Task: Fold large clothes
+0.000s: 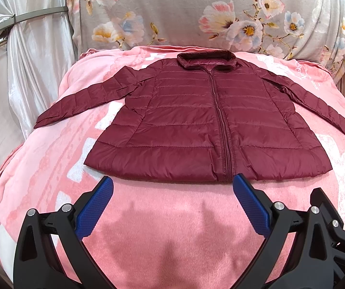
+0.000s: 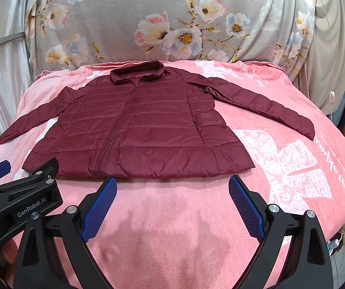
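A dark red quilted jacket (image 1: 196, 120) is laid flat, front up and zipped, on a pink blanket (image 1: 167, 228), with its collar (image 1: 206, 60) toward the flowered cloth (image 1: 196, 12) behind and both sleeves spread outward. No fold is seen yet, so the opening step is judged to be in hand. The left gripper (image 1: 173, 187) and the right gripper (image 2: 172, 187) are held just short of the jacket's hem, jaws spread wide, nothing gripped. A sleeve (image 2: 263, 103) is probably to be taken first and carried across the jacket's chest.
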### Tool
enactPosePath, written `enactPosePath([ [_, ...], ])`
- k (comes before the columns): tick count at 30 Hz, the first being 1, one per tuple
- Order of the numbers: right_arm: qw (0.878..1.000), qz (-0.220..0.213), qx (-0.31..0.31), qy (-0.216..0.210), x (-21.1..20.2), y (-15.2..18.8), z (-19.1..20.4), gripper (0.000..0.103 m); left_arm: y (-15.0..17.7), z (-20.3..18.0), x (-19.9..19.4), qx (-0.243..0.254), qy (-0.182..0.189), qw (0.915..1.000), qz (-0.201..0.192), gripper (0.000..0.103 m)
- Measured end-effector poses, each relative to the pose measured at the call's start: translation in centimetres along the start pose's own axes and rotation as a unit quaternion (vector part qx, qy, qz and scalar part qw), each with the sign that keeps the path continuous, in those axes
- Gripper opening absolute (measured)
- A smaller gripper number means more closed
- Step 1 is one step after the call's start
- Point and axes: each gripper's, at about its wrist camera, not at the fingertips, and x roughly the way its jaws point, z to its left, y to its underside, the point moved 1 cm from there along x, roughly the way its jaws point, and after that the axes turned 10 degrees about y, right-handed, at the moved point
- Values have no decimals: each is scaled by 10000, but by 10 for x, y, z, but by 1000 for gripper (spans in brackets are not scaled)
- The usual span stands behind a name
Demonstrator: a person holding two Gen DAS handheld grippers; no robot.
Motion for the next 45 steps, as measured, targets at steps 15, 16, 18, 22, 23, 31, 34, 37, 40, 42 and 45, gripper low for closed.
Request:
enactPosePath([
  [15,9998,99,72,-135,14,-3,-16,92,2,2,20,-27,28,9999,147,97],
  [16,9997,140,157,-79,22,-5,-25,92,0,3,24,-71,25,9998,172,97],
  [18,9990,234,391,39,40,-12,-46,92,-4,9,33,-195,67,9996,212,97],
  [22,9928,411,1108,204,81,-32,-104,92,-12,23,53,-426,196,9984,307,97],
  [23,9895,461,1336,317,94,-37,-123,92,-14,26,57,-466,275,9980,334,97],
  [31,9469,890,2938,960,189,-66,-254,92,-34,45,91,-667,239,9974,113,97],
  [34,9277,1070,3438,983,222,-67,-287,92,-40,51,101,-751,204,9970,31,97],
  [37,9140,1191,3744,1013,247,-67,-306,92,-47,54,112,-689,124,9975,135,97],
  [40,9045,1153,3950,1123,266,-72,-318,92,-52,55,124,-601,-36,9978,286,97],
  [42,9027,1067,3986,1221,274,-78,-324,89,-55,58,131,-641,-54,9974,339,97],
  [45,9022,1002,3995,1282,287,-91,-327,62,-59,61,137,-655,-39,9972,346,97],
])
